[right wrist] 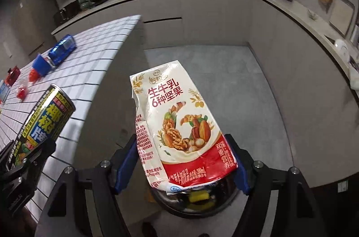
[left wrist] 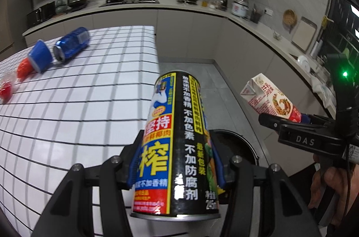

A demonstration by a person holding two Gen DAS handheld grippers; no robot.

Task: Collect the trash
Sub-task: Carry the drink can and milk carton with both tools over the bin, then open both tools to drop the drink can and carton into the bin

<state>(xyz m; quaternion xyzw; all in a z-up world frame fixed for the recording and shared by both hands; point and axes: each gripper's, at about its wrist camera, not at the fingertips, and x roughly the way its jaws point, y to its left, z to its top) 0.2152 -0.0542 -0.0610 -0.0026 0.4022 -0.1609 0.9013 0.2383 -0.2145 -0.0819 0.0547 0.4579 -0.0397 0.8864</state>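
My left gripper (left wrist: 175,160) is shut on a black, blue and yellow drink can (left wrist: 177,136), held upright past the edge of the white tiled table (left wrist: 78,102). My right gripper (right wrist: 181,163) is shut on a crumpled white and red milk carton (right wrist: 177,125), held above a round black trash bin (right wrist: 197,201) on the floor. The bin also shows in the left wrist view (left wrist: 237,145). The can also shows in the right wrist view (right wrist: 42,122), and the carton in the left wrist view (left wrist: 269,98).
On the table lie a blue can (left wrist: 71,44), a blue cup (left wrist: 40,55) with red mesh (left wrist: 23,68) and a clear cup with red contents (left wrist: 5,89). Kitchen counters (left wrist: 258,28) run along the back and right over grey floor (right wrist: 224,80).
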